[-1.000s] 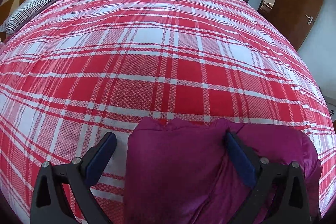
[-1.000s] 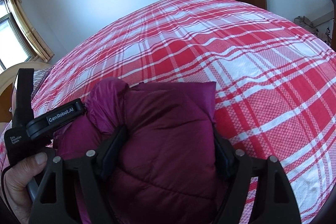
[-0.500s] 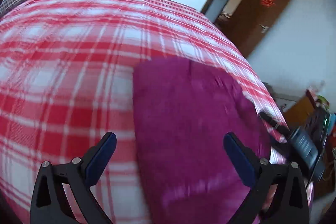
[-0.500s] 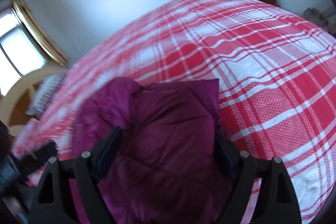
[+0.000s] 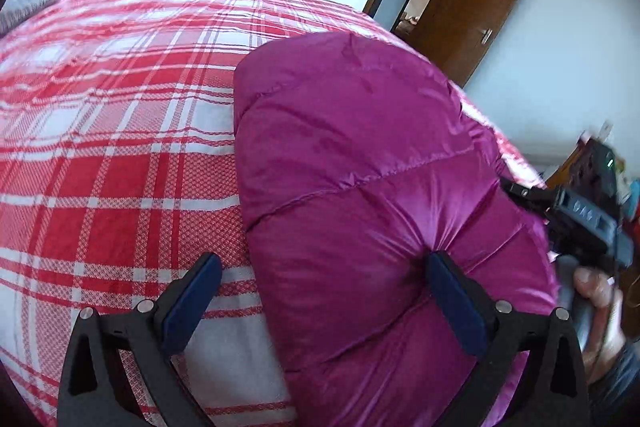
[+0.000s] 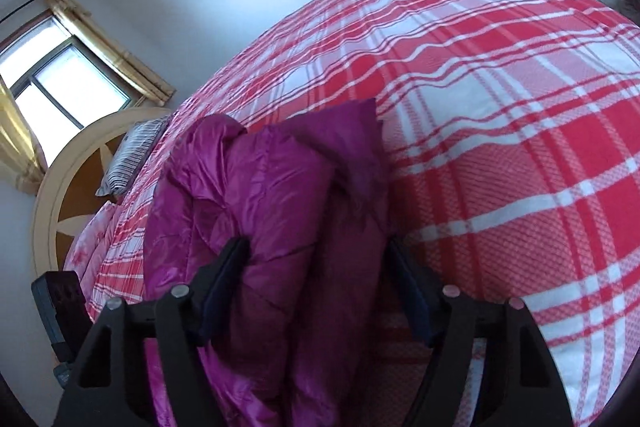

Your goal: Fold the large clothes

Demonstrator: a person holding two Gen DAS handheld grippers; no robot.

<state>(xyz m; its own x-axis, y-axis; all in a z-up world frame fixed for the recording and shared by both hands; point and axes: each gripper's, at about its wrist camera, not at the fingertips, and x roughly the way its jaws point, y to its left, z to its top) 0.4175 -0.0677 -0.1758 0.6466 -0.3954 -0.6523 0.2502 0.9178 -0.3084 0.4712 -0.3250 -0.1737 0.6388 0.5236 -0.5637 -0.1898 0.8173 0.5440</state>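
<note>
Left hand-held gripper [image 5: 320, 303]: jaws wide apart, one finger over the bed [image 5: 120, 147], the other pressing into the folded jacket [image 5: 360, 167], nothing clamped. Jacket: magenta, quilted, lying on the plaid bed near its edge. Right hand-held gripper [image 6: 320, 287]: jaws just closing, pads squeezing the jacket's bunched fold from both sides. Beyond: pillow [image 6: 132, 155] by the headboard.

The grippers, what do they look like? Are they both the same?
Yes, they match. The left gripper and the right gripper each have two black plastic fingers with triangle-shaped holes, small round silver bolts, and flat dark blue pads on the insides. The right gripper's dark handle shows small pale markings, too blurred to read. A dark sleeve covers the person's wrist.
</note>
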